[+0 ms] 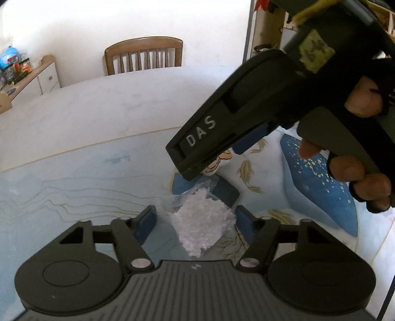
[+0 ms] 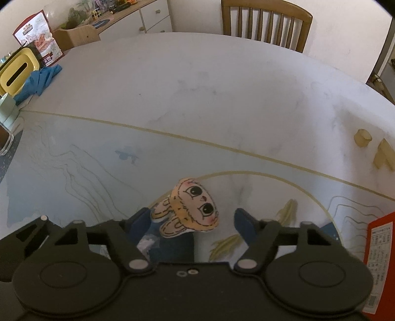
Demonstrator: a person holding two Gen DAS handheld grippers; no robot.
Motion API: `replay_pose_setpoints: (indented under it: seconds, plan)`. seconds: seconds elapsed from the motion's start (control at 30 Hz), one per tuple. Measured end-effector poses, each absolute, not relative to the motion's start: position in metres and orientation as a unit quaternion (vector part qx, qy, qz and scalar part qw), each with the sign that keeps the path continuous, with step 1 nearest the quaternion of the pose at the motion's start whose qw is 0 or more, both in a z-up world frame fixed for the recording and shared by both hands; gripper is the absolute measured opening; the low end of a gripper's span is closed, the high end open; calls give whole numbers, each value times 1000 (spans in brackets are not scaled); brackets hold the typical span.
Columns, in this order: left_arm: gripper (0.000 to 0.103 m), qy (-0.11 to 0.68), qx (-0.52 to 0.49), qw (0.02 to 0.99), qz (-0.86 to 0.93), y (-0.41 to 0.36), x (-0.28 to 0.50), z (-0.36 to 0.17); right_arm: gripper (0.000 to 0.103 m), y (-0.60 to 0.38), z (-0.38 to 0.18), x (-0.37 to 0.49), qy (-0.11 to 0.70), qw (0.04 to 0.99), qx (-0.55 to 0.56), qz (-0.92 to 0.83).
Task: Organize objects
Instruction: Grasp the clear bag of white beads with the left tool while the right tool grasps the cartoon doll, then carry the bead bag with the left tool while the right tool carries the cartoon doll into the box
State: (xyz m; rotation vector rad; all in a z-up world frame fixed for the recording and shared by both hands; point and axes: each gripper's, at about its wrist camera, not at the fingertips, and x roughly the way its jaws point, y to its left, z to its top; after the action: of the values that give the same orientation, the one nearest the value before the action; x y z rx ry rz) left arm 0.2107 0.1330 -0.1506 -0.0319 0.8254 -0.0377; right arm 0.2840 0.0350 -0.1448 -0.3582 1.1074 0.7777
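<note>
A clear plastic bag of white crystals (image 1: 203, 219) lies on the blue patterned mat (image 1: 74, 187), between the open fingers of my left gripper (image 1: 195, 222). A small plush rabbit-face toy (image 2: 191, 210) lies on the mat just ahead of my right gripper (image 2: 192, 222), whose blue-padded fingers stand wide apart around it without touching. The right gripper's body also shows in the left wrist view (image 1: 246, 118), held by a hand above the toy (image 1: 221, 160) and the bag. A dark blue pad (image 1: 227, 192) lies under the bag's far end.
A wooden chair (image 2: 266, 22) stands at the table's far side. A yellow tissue box (image 2: 17, 71), blue cloth (image 2: 39, 81) and snack packet (image 2: 39, 37) sit far left. Wooden blocks (image 2: 363, 138) lie at right; a red box (image 2: 380, 259) is near right.
</note>
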Motion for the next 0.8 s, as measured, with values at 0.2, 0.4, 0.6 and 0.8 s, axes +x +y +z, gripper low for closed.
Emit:
replay_pose_setpoints:
  seconds: [0.2,0.4,0.6,0.8]
  plan:
    - [58,408,-1,913,-19,127,212,-150,57,35,-144,283,507,768,-169,353]
    - [47,411,-6,911,-18,129,212,-149,55,28,-139,281,502,779,-159,340]
    - [45,415,-21,909,-16,132,210,-147,54,6,-122,279,498,789,-129,336]
    - [45,416,-34,909,-8,140,204,-139,54,-20,-100,267,492,797,-113,333]
